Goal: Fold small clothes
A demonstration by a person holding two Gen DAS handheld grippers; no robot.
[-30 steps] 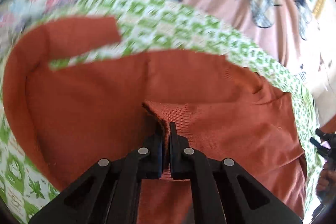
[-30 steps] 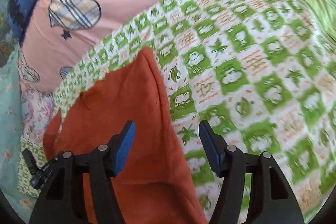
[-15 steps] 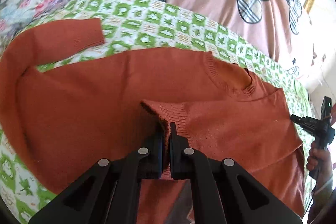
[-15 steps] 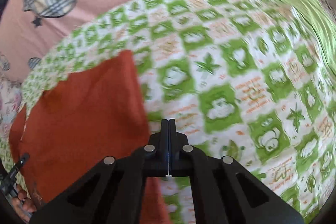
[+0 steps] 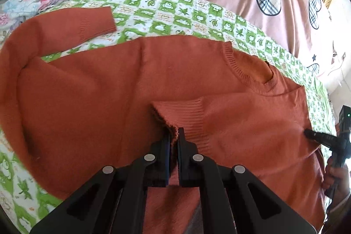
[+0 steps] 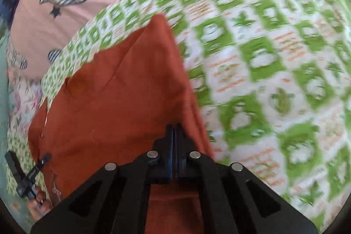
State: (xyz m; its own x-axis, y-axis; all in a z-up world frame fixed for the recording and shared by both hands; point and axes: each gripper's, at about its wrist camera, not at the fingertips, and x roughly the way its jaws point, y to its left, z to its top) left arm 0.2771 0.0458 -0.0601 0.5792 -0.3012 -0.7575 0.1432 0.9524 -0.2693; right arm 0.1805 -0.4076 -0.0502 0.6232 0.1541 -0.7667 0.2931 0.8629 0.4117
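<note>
- On green-checked blanket (image 5: 197, 12): rust sweater (image 5: 87, 91) spread for folding.
- Left gripper (image 5: 174, 135) clamping sleeve cuff (image 5: 182, 111), carrying it across chest.
- Right gripper (image 6: 174, 128) closed, apparently empty, over sweater edge.

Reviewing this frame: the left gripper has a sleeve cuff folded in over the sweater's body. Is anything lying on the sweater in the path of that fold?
Nothing visible does. The left gripper is shut on the cuff, and the front of the orange sweater ahead of it is bare. The other sleeve lies off to the side on the green checked cloth.
</note>
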